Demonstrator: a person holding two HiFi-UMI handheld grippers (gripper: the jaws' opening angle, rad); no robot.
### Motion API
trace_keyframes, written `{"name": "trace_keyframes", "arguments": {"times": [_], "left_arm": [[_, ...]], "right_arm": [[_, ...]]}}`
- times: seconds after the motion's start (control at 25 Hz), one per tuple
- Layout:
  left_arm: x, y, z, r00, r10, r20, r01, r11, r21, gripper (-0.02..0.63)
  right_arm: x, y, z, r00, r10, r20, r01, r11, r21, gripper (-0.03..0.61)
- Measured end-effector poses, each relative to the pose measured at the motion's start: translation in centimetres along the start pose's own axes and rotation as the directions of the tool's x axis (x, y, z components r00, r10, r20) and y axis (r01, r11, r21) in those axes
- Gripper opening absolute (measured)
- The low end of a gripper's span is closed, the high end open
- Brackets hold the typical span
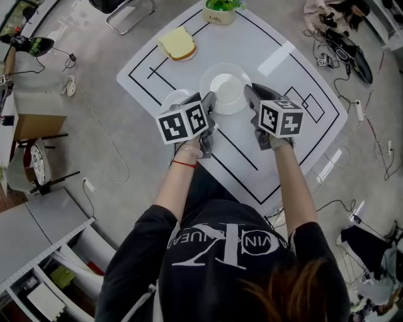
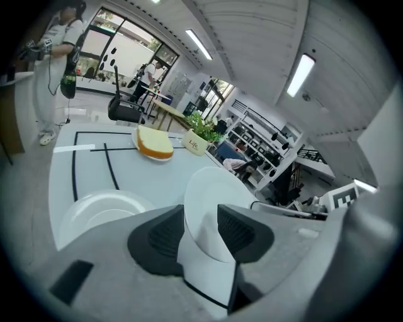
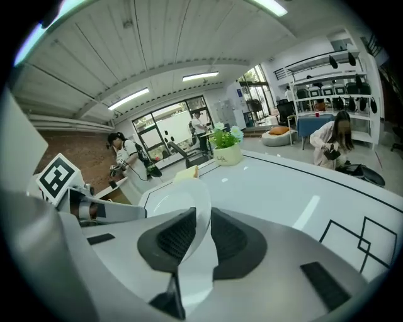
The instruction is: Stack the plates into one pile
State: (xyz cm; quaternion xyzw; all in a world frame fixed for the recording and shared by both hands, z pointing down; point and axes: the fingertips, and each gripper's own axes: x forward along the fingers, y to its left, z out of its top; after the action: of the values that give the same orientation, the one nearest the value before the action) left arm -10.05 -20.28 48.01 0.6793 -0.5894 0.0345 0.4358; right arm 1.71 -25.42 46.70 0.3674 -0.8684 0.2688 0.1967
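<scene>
Left gripper [image 1: 210, 100]: clenched on one edge of the white plate [image 1: 227, 91], pads pressing either face of the rim. Right gripper [image 1: 250, 93]: clenched the same way on the opposite edge. Note the plate spanning the gap between both grippers, tilted, and judged to be clear of the table [image 1: 277, 50] rather than resting on it.

Locate the second plate [image 1: 175, 99] flat on the table, below and just outside the left gripper, partly hidden by its marker cube in the head view. Not touching the held plate.

Find the bread slice [image 1: 177, 44] well ahead of the left gripper, and the plant pot [image 1: 219, 14] farther ahead still, between the lines of the two grippers. Cannot tell whether a further plate sits under the bread.

Progress, as judged:
- Done: one plate picked up in a two-sided grasp.
- Not yet done: no pile formed; both plates apart.
- Remaining: carry the held plate over the second plate on the left-gripper side, level it, set it down centred, then release both grips.
</scene>
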Motion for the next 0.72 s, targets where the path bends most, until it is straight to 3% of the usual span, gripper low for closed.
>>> {"name": "trace_keyframes", "arguments": {"times": [0.28, 0.72], "left_arm": [[-4.7, 4.8, -0.5, 0.996, 0.08, 0.034, -0.078, 0.996, -0.048, 0.17], [-6.8, 11.0, -2.0, 0.99, 0.128, -0.06, -0.132, 0.989, -0.073, 0.178]], "right_arm": [[2.2, 5.8, -2.0, 0.994, 0.096, -0.048, -0.096, 0.995, 0.0, 0.072], [5.7, 10.4, -6.4, 0.978, 0.124, -0.17, -0.125, 0.992, 0.001, 0.072]]}}
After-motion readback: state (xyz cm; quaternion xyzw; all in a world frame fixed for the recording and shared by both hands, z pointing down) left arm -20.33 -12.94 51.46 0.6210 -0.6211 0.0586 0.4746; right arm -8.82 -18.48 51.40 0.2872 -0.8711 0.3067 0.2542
